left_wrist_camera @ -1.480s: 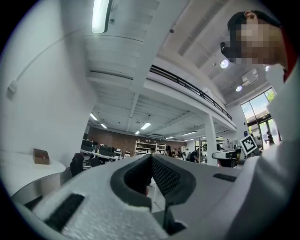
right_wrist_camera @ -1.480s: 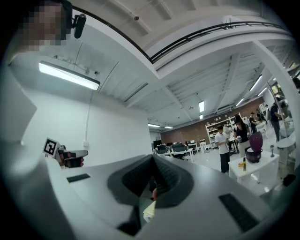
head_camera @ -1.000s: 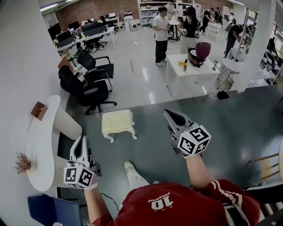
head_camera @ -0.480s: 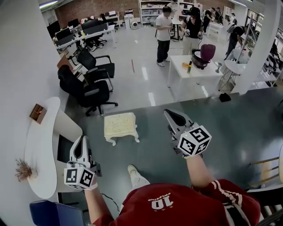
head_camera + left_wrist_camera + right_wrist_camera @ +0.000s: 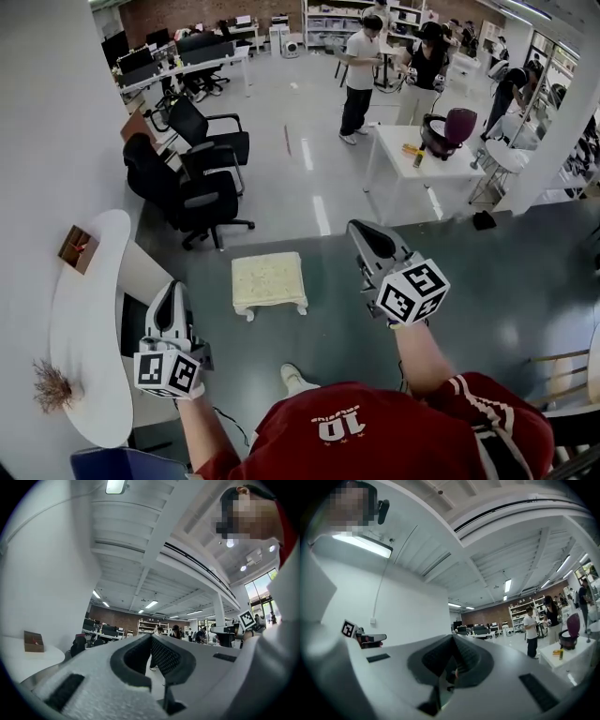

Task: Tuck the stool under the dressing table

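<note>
A small cream stool (image 5: 270,281) with white curved legs stands on the dark floor, out in front of me and apart from both grippers. The white dressing table (image 5: 89,328) with its rounded top runs along the wall at the left. My left gripper (image 5: 172,296) is held beside the table's edge, jaws shut and empty (image 5: 151,637). My right gripper (image 5: 361,234) is raised to the right of the stool, also shut with nothing in it (image 5: 453,637). Both point slightly upward, so the gripper views show the ceiling and far room.
A small brown box (image 5: 78,248) and a dried plant (image 5: 52,384) sit on the dressing table. Black office chairs (image 5: 202,192) stand beyond the stool. A white table (image 5: 417,155) and two people (image 5: 361,66) are farther back. A blue seat (image 5: 122,464) is at bottom left.
I have walked forward: the stool, the dressing table and the chairs have shifted down and closer in the head view. Both grippers stayed shut and kept their pose.
</note>
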Motion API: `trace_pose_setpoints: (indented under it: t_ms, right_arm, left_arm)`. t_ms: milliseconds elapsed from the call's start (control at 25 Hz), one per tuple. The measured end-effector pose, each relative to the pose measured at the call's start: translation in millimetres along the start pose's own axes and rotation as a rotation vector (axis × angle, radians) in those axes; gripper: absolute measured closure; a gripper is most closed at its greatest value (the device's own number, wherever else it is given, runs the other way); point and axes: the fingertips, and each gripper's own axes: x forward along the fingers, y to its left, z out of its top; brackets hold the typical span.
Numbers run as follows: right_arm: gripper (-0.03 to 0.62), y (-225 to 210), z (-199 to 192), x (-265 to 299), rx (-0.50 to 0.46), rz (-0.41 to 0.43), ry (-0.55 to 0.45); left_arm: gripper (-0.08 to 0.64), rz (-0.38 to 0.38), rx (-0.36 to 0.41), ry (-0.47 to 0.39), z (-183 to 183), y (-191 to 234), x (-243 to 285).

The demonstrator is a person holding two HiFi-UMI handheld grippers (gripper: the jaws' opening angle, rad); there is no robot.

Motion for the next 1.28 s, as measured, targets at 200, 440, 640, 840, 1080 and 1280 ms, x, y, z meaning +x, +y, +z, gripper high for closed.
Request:
trace_pose_setpoints:
  t_ms: [200,440,640,840,1080,1280]
  right_arm:
    - [0.588,-0.2,5.1,54.7,-0.011,-0.031,-0.02]
    - [0.588,10.9,-8.9,95.9,-0.007,-0.047,-0.016]
    - [0.6,10.4,-11.3,108.5,-0.027,-0.042,-0.013]
    - [0.252,8.5,-7.3,124.9,-0.058,0.019,-0.008]
    - [0.115,3.2,-21.4,137.1,-0.014,0.038,0.027]
    - [0.13,5.6,-69.5,148.1,0.045,0.049,0.119]
  left_arm:
    - [0.555,-0.016,0.009,0.001,8.8,49.0,33.1]
    - [0.555,-0.065,0.036,0.025,4.0,84.7,65.9]
    - [0.555,-0.108,0.009,0.024,-3.9,82.6,85.7]
    - [0.272,-0.165,-0.008,-0.014,-0.5,67.5,108.1]
    - [0.091,-0.208,0.038,0.027,-13.0,63.2,120.2]
    - [0.112,-0.238,-0.002,0.143,-63.0,77.1,119.5]
